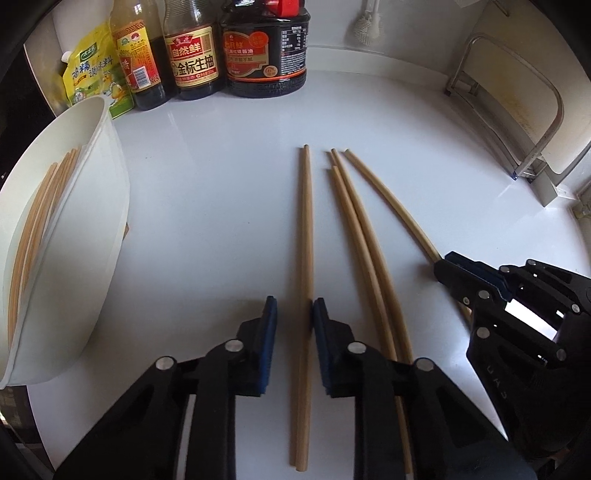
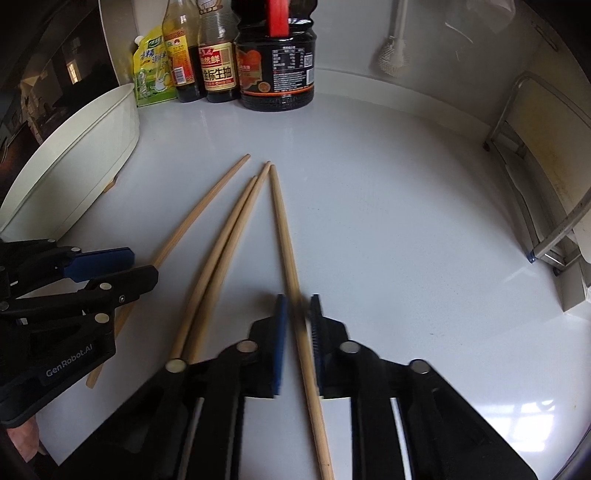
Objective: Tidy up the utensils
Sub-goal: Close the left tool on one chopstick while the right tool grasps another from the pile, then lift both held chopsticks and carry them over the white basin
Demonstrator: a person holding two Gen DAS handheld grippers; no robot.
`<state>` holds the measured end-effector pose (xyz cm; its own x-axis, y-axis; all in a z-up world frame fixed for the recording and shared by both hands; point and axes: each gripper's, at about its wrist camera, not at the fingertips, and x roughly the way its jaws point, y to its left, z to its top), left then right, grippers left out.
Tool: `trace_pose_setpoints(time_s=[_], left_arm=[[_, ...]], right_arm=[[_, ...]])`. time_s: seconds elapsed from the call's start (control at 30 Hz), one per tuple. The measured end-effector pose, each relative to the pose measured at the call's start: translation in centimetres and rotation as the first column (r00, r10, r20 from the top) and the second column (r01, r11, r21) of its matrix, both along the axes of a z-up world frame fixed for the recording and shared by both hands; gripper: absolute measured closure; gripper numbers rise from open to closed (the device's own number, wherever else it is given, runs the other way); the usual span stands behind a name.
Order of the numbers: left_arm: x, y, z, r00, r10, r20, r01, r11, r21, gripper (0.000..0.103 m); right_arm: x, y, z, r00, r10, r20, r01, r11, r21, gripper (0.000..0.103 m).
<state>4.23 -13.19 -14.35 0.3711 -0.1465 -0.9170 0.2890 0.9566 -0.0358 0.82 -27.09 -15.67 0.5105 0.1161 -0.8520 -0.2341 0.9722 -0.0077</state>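
white bowl (image 1: 107,110) holds chopsticks (image 1: 37,214); left fingers (image 1: 271,321) open astride the leftmost chopstick (image 1: 304,221), right fingers (image 1: 458,273) clamped on the rightmost chopstick (image 2: 282,221).

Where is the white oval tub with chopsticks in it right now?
The white oval tub sits at the counter's left edge in both wrist views, just in front of the yellow seasoning pouch and left of the loose wooden chopsticks.

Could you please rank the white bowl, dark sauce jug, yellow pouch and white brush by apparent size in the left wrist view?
1. white bowl, nearest the camera, so inflated
2. dark sauce jug
3. yellow pouch, partly hidden
4. white brush
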Motion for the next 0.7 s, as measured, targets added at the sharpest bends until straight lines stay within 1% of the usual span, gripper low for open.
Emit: trace_pose_setpoints(time_s=[0.03,0.13,0.23,0.33,0.43,0.57,0.7], left_arm=[[-0.1,-0.1,0.0,1.000,-0.010,-0.011,0.010,1.000,-0.009,0.095],[-0.3,0.0,0.1,0.999,-0.026,-0.037,0.025,0.999,-0.025,0.095],[-0.5,0.5,0.9,0.999,-0.036,-0.038,0.035,0.999,-0.037,0.095],[-0.6,1.2,2.6,0.998,-0.056,-0.021,0.055,0.997,-0.047,0.095],[-1.0,2.5,4.8,0.997,-0.071,0.002,0.071,0.995,-0.076,0.095],[-0.7,5.5,7.8,0.998,-0.055,0.044,0.059,0.994,-0.095,0.095],[0.4,9.5,10.7,0.995,-0.017,0.095,0.028,0.992,-0.120,0.095]], right_arm=[[-0.1,0.1,0.0,1.000,0.002,-0.005,-0.002,1.000,0.009,0.097],[-0.4,-0.1,0.2,1.000,-0.025,-0.016,0.025,0.999,0.045,0.097],[-0.8,-0.8,1.2,0.997,-0.077,-0.017,0.078,0.993,0.089,0.097],[-1.3,-1.4,2.8,0.991,-0.132,-0.004,0.131,0.983,0.126,0.097],[-1.7,-1.4,5.0,0.986,-0.166,0.020,0.161,0.974,0.160,0.097],[-1.8,0.1,7.8,0.982,-0.179,0.054,0.165,0.967,0.195,0.097],[-1.3,3.0,10.4,0.981,-0.172,0.090,0.146,0.959,0.244,0.097]])
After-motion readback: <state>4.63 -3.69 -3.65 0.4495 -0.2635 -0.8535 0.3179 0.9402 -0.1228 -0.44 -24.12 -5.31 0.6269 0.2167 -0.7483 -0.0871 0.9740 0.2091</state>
